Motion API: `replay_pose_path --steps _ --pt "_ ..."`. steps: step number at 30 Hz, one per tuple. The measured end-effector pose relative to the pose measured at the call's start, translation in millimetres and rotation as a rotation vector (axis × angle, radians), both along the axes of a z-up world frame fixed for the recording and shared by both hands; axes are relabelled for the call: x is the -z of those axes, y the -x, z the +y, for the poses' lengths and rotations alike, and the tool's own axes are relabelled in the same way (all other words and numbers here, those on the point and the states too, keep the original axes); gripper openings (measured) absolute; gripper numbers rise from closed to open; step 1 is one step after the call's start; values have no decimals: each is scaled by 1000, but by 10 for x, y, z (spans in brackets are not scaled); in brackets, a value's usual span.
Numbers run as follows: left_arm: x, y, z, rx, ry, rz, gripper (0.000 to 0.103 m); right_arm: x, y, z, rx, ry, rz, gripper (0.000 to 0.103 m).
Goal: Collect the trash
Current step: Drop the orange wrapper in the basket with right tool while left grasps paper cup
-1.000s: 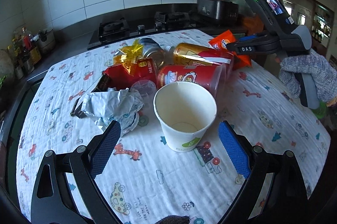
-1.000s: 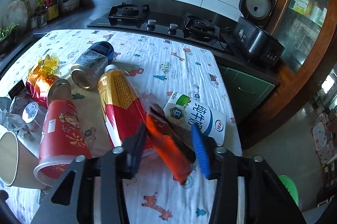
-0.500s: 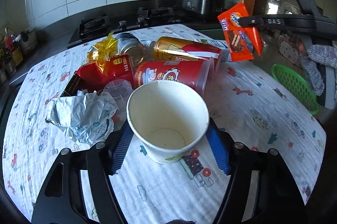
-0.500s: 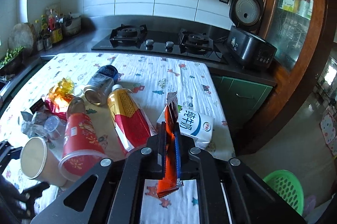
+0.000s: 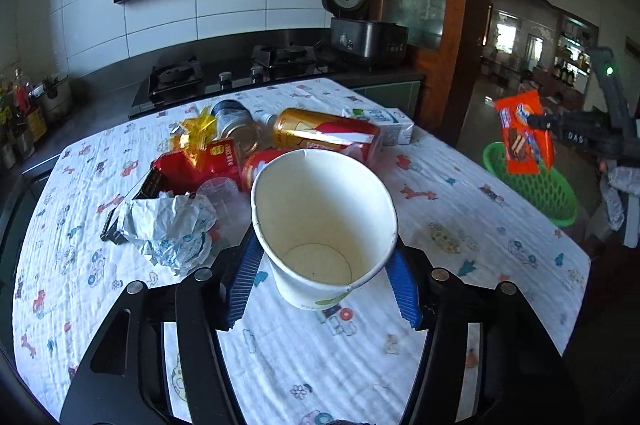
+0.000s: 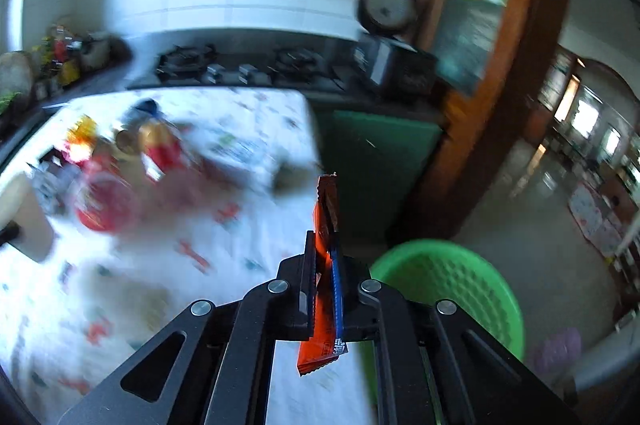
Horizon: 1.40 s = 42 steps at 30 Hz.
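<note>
1. A kitchen: a bench (image 5: 472,209) under a cartoon-print cloth fills the frame's middle, a stove behind it at upper centre
2. The left gripper (image 5: 324,279) has its jaws closing on a white paper cup (image 5: 324,221), low centre, pads against its wall
3. The right gripper (image 6: 323,279) has its jaws clenched on an orange snack wrapper (image 6: 320,341), beside the green basket (image 6: 452,289) at lower right, off the bench
4. Still left in the upper-left heap: crumpled paper (image 5: 168,225), a gold can (image 5: 320,133), a milk carton (image 5: 384,123), red packets; most of the collecting seems undone
</note>
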<state>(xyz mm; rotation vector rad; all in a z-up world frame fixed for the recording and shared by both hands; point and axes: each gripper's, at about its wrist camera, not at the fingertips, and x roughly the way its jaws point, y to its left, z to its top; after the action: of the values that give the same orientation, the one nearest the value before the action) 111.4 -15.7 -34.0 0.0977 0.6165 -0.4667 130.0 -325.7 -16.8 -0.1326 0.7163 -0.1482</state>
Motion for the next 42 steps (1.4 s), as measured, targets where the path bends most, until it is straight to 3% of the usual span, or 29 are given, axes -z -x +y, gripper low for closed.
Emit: replay_pose_path --steps 11,14,16,31,39,42 --pt "-301 159 -1050 212 56 -36 58 530 413 -1028 187 -29 105 9" --pt "-301 122 -1345 261 65 -21 58 575 453 -1191 201 -50 104 23" --pt "-302 67 -1567 297 76 2 58 571 478 -1246 206 -57 98 44" --pt "-15 -277 -3186 471 13 129 59 379 894 -1653 232 -63 3 57" --pt "197 -278 -3657 499 -11 186 63 315 1188 -1832 279 -33 -34 62" --pt "246 -268 -3763 501 -13 205 70 314 1257 -1872 291 -44 -42 63"
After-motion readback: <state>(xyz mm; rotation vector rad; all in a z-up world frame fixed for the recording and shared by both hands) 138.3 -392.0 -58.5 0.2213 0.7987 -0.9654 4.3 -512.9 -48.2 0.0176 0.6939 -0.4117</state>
